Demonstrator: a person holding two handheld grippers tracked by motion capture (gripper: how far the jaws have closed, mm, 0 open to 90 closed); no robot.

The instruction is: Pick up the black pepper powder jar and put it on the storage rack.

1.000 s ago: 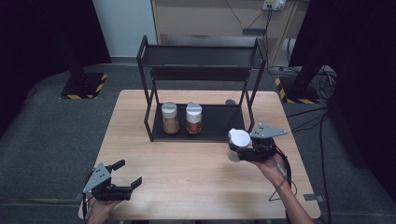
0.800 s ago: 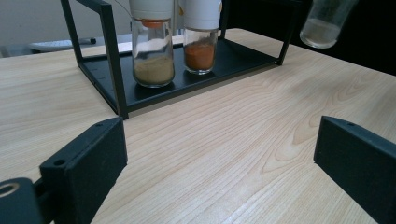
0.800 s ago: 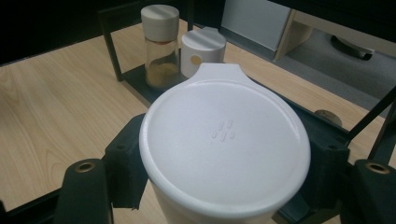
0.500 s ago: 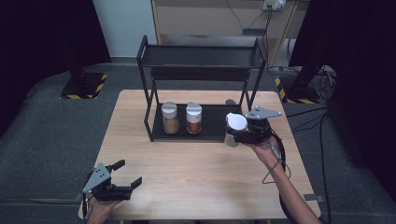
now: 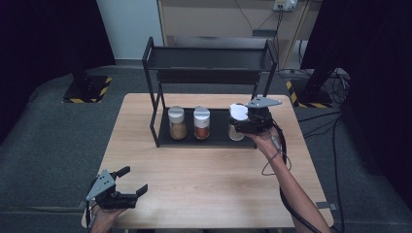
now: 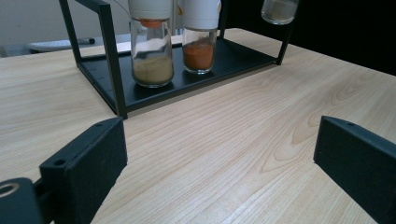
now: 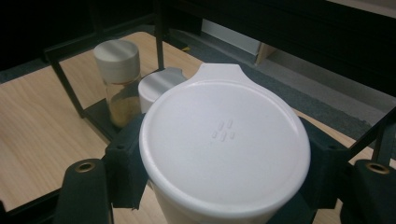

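My right gripper [image 5: 238, 124] is shut on a clear spice jar with a white flip lid [image 5: 237, 113], held upright just above the right end of the black rack's lower tray [image 5: 216, 140]. In the right gripper view the white lid [image 7: 224, 140] sits between both black jaws. Two more jars stand on that tray: one with tan powder [image 5: 177, 123] and one with orange-red powder [image 5: 201, 123]. My left gripper [image 5: 133, 180] rests open near the table's front left corner, nothing between its jaws [image 6: 219, 158]. From there the tan jar [image 6: 150, 46], the orange jar [image 6: 201, 39] and the held jar [image 6: 279, 9] show.
The rack is a black two-level metal frame with an upper shelf [image 5: 209, 58] above the tray. The wooden table [image 5: 209, 184] spreads between the rack and my left gripper. A cable [image 5: 277, 155] trails from the right gripper along the forearm.
My right gripper carried the white-lidded jar away from the person and leftward, from the bare table by the rack's right post to over the lower tray. The left gripper stayed put.
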